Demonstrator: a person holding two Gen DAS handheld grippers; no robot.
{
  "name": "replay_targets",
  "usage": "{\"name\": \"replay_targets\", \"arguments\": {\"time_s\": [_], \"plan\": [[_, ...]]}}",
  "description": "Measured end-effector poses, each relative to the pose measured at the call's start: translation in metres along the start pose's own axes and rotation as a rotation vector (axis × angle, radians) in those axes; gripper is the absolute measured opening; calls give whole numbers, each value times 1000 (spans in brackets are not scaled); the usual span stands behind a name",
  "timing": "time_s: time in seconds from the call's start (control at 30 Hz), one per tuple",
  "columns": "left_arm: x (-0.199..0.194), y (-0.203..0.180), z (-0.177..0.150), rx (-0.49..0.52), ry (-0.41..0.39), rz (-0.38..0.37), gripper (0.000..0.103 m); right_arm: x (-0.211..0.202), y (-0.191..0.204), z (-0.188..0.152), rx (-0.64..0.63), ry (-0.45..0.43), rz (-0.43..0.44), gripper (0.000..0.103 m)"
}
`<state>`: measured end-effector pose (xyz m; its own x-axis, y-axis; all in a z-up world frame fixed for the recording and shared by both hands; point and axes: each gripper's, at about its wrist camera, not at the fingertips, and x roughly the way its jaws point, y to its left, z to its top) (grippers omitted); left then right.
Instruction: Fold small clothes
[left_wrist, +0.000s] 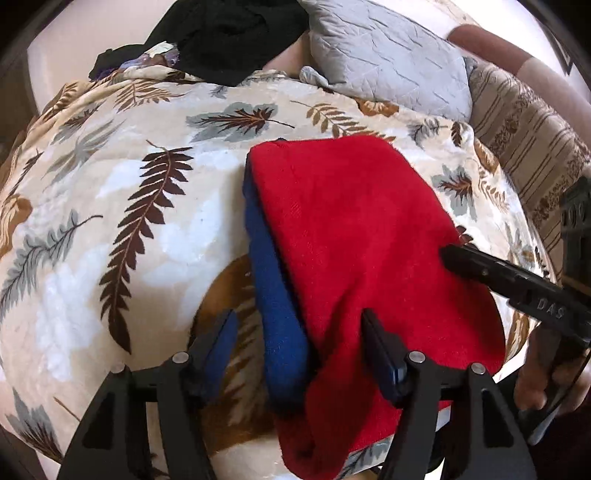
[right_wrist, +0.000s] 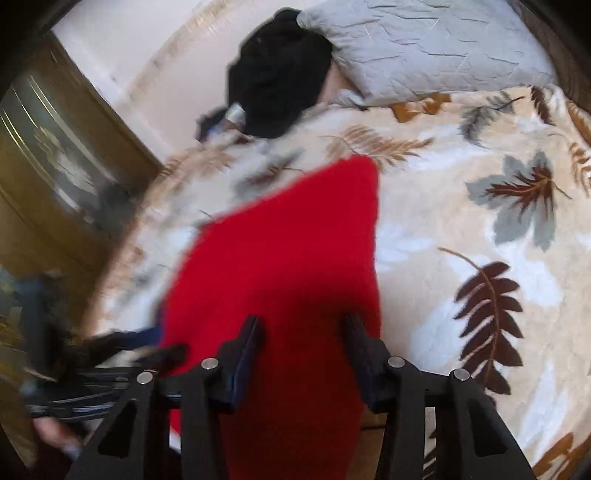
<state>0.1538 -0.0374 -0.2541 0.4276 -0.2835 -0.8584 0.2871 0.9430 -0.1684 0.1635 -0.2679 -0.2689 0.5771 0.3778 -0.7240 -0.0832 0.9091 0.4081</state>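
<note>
- The red garment (left_wrist: 354, 236) lies folded on the leaf-print blanket (left_wrist: 122, 206), filling the middle of the left wrist view and running from about 12 o'clock down to 6 o'clock.
- A blue layer (left_wrist: 273, 288) shows along the garment's edge at 9 o'clock, tucked beneath the red cloth and reaching toward 6 o'clock.
- The left gripper (left_wrist: 299, 332) is spread wide; one finger sits over the blanket at 7 o'clock, the other lies over the red cloth at 5 o'clock, and the blue edge passes between them. It has hold of nothing.
- The right gripper (right_wrist: 303, 328) is also parted, both fingers hovering over the near end of the garment (right_wrist: 288, 251) in its own view, with no cloth pinched between them.
- In the left wrist view the right gripper's finger (left_wrist: 476, 267) comes in from 3 o'clock, its tip against the red cloth's right edge.
- The right wrist view is motion-blurred; the left gripper (right_wrist: 122, 350) appears as a dark smear at 8 o'clock, beside the garment's near left corner.
- A grey quilted pillow (left_wrist: 388, 55) rests at 1 o'clock on the blanket, with black clothing (left_wrist: 229, 33) heaped just beside it at 11 o'clock.
- A striped cushion (left_wrist: 524, 147) sits at 2 o'clock.
- A wooden door (right_wrist: 55, 147) stands at 9 o'clock in the right wrist view.
</note>
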Motion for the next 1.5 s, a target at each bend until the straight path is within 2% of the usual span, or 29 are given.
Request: {"name": "replay_targets", "arguments": {"time_s": [0.13,0.3,0.4,0.5,0.6,0.67,0.77,1.03,1.33,1.5], "plan": [[-21,-3,-9,11,-47,34,69,-22,1,0,33,-19,29,50],[-52,-2,-23,-8,-108,82,70,-51,16,-18,8,-60,14,50],[-72,-9,-29,3,-148,125,71,-67,26,-24,-13,-84,0,54],[-97,-19,-30,33,-215,216,72,-89,39,-27,-42,-132,-37,57],[-122,-28,-30,50,-288,324,89,-110,51,-28,-56,-180,-60,62],[-138,-33,-31,56,-348,378,90,-123,59,-28,-74,-209,-74,67],[-162,-37,-32,53,-412,420,92,-141,69,-28,-90,-245,-88,67],[-197,-48,-35,39,-493,463,92,-179,93,-34,-112,-309,-106,68],[-230,-52,-42,-20,-561,455,92,-213,115,-44,-131,-361,-153,68],[-244,-57,-47,-19,-593,468,92,-222,126,-48,-145,-381,-168,68]]}}
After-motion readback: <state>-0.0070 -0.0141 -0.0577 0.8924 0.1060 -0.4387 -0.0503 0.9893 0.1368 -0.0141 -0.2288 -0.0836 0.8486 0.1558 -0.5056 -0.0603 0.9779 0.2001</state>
